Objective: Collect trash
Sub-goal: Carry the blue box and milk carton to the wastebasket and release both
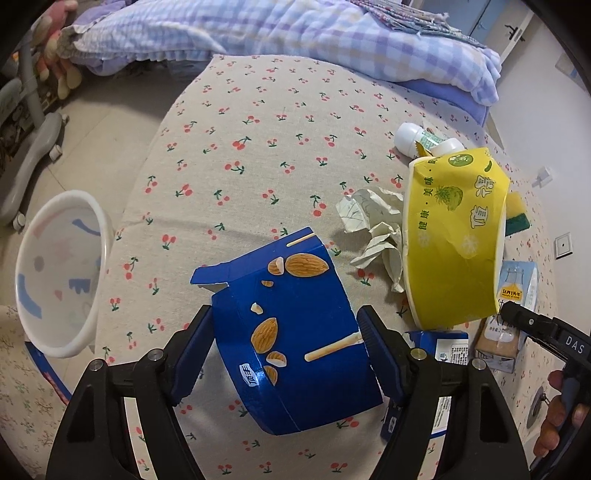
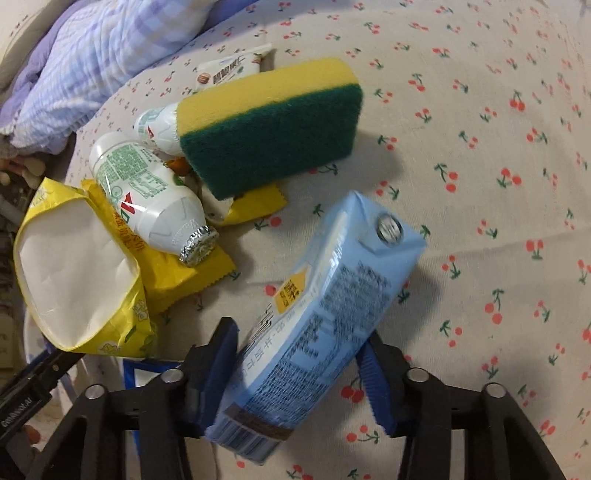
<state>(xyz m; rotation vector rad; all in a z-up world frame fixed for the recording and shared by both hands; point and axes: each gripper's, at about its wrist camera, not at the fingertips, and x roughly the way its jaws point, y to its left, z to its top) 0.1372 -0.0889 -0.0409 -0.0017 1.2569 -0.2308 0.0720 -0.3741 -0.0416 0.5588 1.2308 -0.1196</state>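
My left gripper (image 1: 286, 332) is shut on a torn blue almond snack box (image 1: 291, 343) and holds it above the cherry-print tablecloth (image 1: 258, 147). My right gripper (image 2: 299, 350) is shut on a light blue milk carton (image 2: 325, 314), tilted over the cloth; the carton also shows in the left wrist view (image 1: 515, 295). A white trash bin (image 1: 59, 273) stands left of the table. A torn yellow paper cup (image 1: 454, 240), crumpled paper (image 1: 376, 229) and white bottles (image 2: 147, 195) lie on the table.
A yellow-green sponge (image 2: 269, 129), yellow wrappers (image 2: 177, 273) and a small snack packet (image 2: 229, 70) lie near the bottles. Another blue box piece (image 1: 447, 347) lies under my left gripper. A bed with a checked quilt (image 1: 295, 33) stands behind the table.
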